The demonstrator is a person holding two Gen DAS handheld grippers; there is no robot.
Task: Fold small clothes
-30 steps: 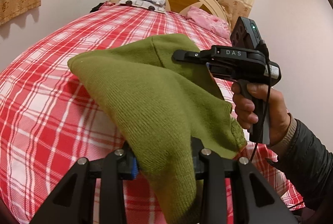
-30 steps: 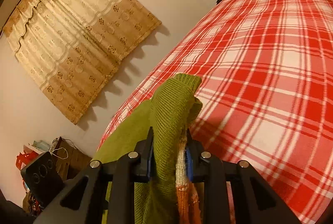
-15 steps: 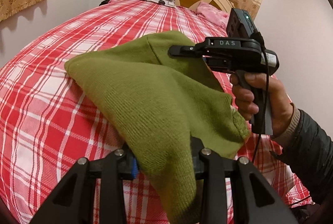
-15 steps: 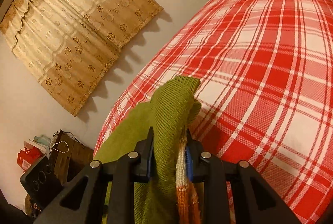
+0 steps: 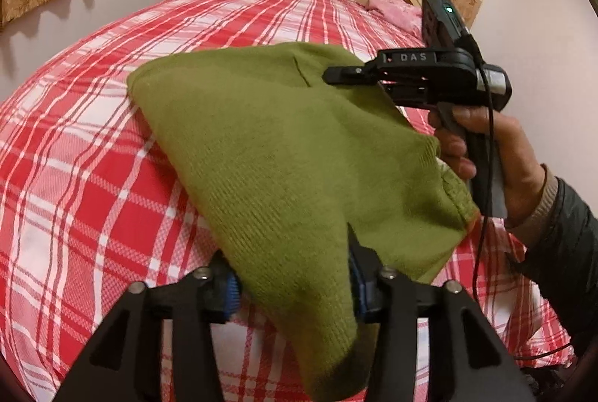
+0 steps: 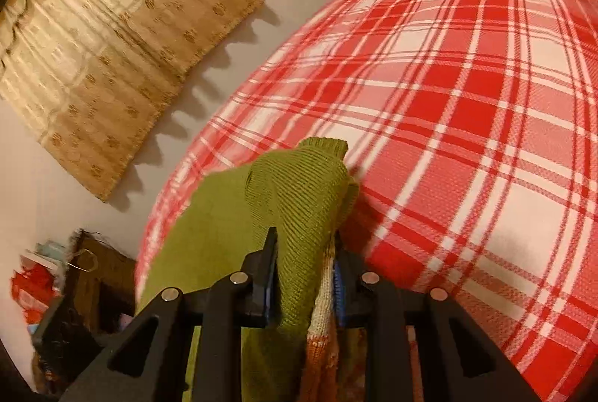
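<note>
1. The left gripper (image 5: 291, 275) grasps one part of the green knit garment (image 5: 284, 147) above the red plaid bed (image 5: 74, 177)
2. The right gripper (image 6: 304, 263) is clenched on another part of it

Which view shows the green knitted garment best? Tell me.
The left wrist view: the green knitted garment spreads wide above the red plaid bedspread, pinched by both the left gripper and right gripper. The right wrist view shows only a bunched edge between its fingers.
</note>
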